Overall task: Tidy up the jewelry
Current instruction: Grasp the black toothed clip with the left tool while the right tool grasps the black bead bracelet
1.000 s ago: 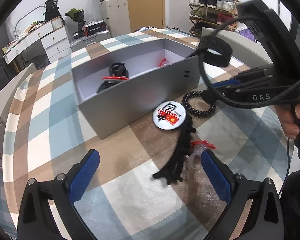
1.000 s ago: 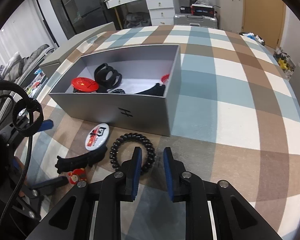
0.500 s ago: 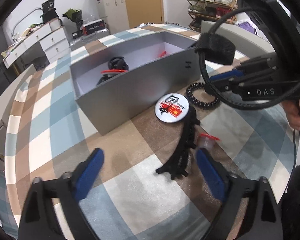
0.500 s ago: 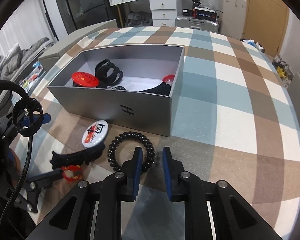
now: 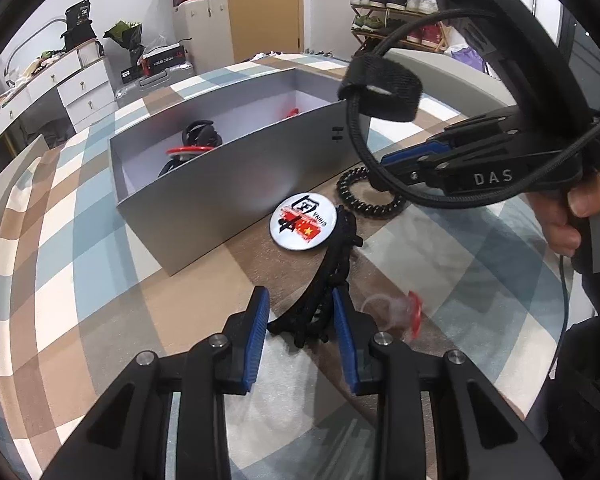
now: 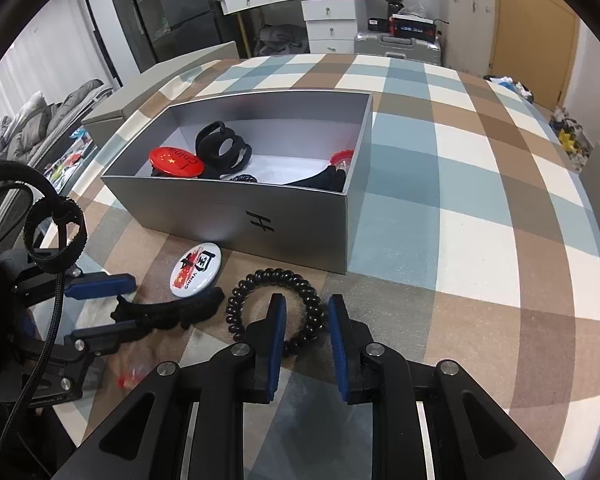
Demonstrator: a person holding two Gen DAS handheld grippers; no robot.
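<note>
Both blue pads of my left gripper [image 5: 300,322] touch the near end of a black hair clip [image 5: 324,276] on the checked tablecloth, and its jaws are closing. A clear ring with a red top [image 5: 396,308] lies blurred just right of the right finger. A white round badge [image 5: 303,220] rests by the clip's far end. My right gripper [image 6: 305,314] straddles the near arc of a black coil hair tie [image 6: 260,280]. Its jaws are opening slightly, with a gap beside the coil. Behind stands the open grey box [image 6: 204,216], holding a red badge [image 6: 176,160] and a black clip [image 6: 222,148].
A grey lid [image 6: 160,92] lies at the table's far left. A cable loop with a velcro strap [image 5: 380,88] hangs off the right gripper. A person's hand [image 5: 580,216] grips its handle. Drawers, a suitcase and a shoe rack stand beyond the table.
My left jaws went from wide open to narrow around the black clip's near end. The clear ring slid right of the right finger. The right gripper stayed over the coil.
</note>
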